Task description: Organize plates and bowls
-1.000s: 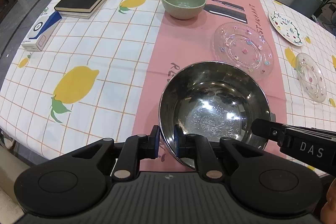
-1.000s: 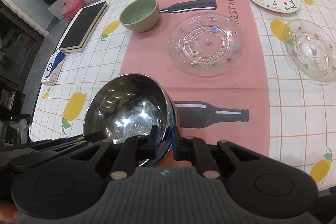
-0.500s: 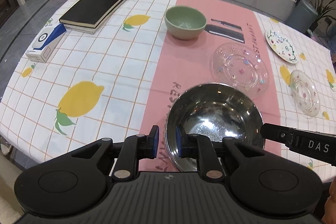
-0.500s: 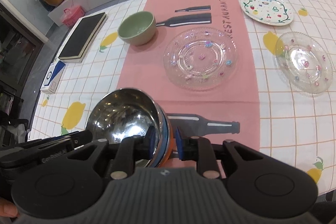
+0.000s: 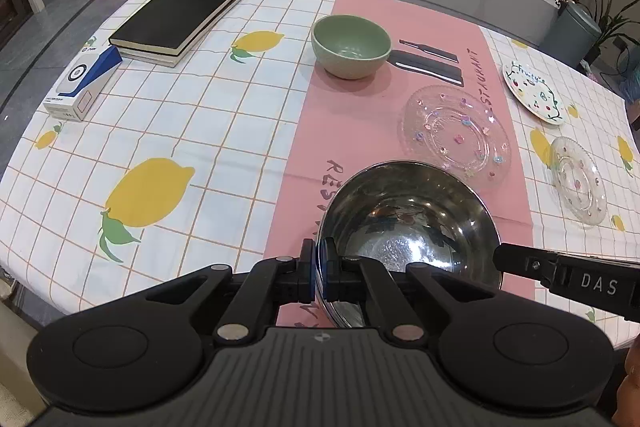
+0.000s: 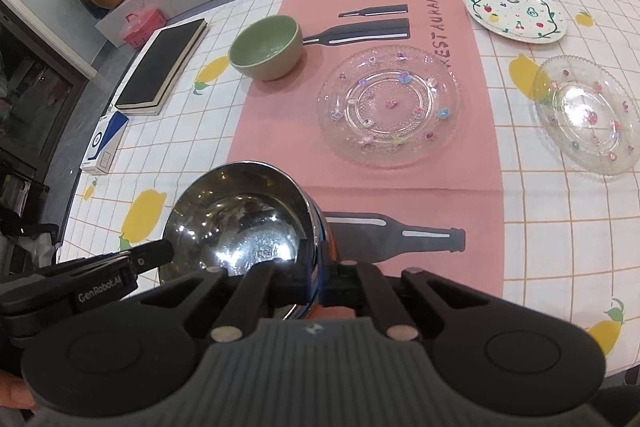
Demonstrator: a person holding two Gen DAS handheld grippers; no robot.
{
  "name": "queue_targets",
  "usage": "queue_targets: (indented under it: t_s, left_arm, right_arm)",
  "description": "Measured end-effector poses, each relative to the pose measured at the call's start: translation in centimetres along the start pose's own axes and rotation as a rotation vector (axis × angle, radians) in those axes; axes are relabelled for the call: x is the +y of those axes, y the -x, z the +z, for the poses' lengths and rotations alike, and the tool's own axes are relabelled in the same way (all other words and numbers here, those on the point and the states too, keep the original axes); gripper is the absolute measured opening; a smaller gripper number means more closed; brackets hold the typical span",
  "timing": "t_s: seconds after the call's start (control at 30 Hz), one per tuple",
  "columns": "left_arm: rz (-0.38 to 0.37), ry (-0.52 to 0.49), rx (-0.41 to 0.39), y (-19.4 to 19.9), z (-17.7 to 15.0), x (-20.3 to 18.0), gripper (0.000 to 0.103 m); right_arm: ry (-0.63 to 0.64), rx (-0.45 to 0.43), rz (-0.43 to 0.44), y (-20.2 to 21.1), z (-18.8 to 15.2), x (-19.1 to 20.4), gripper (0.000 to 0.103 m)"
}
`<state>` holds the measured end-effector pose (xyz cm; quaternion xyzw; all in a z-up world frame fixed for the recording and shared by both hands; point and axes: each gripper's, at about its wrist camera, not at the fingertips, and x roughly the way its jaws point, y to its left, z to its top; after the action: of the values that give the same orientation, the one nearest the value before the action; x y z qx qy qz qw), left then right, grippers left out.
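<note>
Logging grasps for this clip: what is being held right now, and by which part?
The steel bowl: left gripper clamps its near-left rim, right gripper its right rim.

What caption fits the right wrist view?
Both tongs clamp the steel bowl's rim above the pink runner.

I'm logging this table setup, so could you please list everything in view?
steel bowl: 1, silver, near edge, gripped at its rim from both sides
green bowl: 1, green, far on the pink runner
large glass plate: 1, clear, mid runner
small glass plate: 1, clear, right
fruit plate: 1, white, far right
books: 2 stacked, black covers, far left
box: 1, white and blue, left
tablecloth: 1, lemon check
left gripper: black, jaws shut on the rim
right gripper: black, jaws shut on the opposite rim
</note>
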<state>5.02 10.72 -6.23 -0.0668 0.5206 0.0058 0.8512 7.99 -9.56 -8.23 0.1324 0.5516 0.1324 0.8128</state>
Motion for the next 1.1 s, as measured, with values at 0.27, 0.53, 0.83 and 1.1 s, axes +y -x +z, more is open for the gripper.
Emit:
queue_targets:
  t_s: [0.27,0.53,0.83,1.1]
  left_arm:
    - [-0.036,-0.018,-0.039,1.2,1.0,0.4,0.012]
    - [-0.042,-0.081,-0.106,2.4,3.7,0.7,0.014]
    - [-0.047,-0.142,-0.159,1.5,7.3,0.8,0.014]
    - [-0.072,-0.144,-0.164,-1.6,10.7,1.6,0.014]
  right_arm:
    - [0.029,-0.03,0.017,1.1,0.5,0.6,0.006]
    - [0.048,-0.078,0.014,1.7,2.7,0.9,0.016]
    - [0.07,-0.11,-0.017,0.8,6.3,0.8,0.017]
    - [0.075,-0.109,-0.031,-2.1,10.2,0.7,0.022]
